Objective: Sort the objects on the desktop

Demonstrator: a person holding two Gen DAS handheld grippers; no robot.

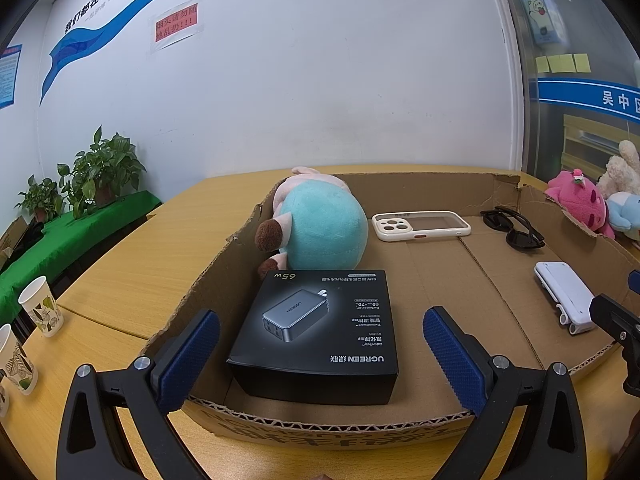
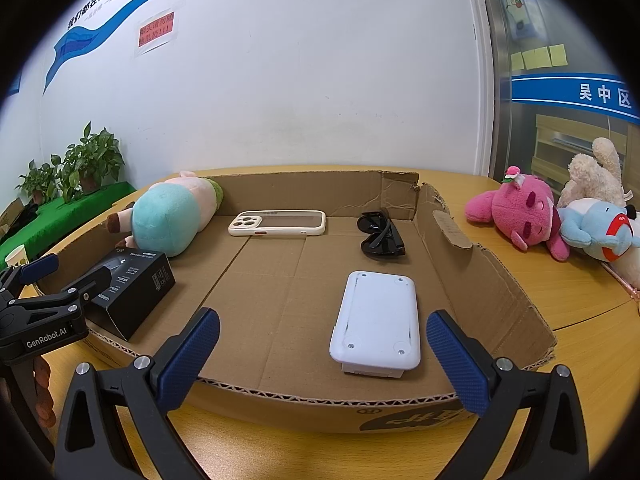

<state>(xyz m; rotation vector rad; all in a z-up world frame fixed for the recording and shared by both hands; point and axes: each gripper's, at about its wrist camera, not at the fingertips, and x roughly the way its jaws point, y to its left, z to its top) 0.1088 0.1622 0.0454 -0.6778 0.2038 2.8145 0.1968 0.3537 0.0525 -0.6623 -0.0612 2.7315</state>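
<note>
A big flat cardboard box point(image 2: 500, 280) with low walls sits on a yellow wooden bench point(image 2: 580, 304). Inside the box, at the left, lies a black charger box point(image 1: 320, 324) with a picture of a grey plug on its lid. Just behind it, touching its back edge, a plush toy point(image 1: 320, 228) with a light blue body and brown feet lies on its side against the left wall. A cream phone case point(image 2: 277, 223) lies flat near the back wall. To its right, a pair of black sunglasses point(image 2: 380, 236) rests near the back right corner. A white flat gadget point(image 2: 376, 320) lies closer to the front, on the right half of the box floor. The left hand-held gripper point(image 1: 320, 360) is wide open and holds nothing. Its blue fingers point(image 1: 192, 356) stand on either side of the black charger box, with a gap on each side. The right hand-held gripper point(image 2: 322, 360) is wide open too and holds nothing. The white gadget lies between its blue fingers point(image 2: 460, 364), nearer the right one and not touching. Outside the box, on the bench at the right, lie a pink plush toy point(image 2: 516, 212), a cream one point(image 2: 592, 176) and a pale blue one point(image 2: 596, 228), all bunched together. Paper cups point(image 1: 40, 306) stand on the bench at the far left, and green plants point(image 1: 96, 172) sit by the wall.
</note>
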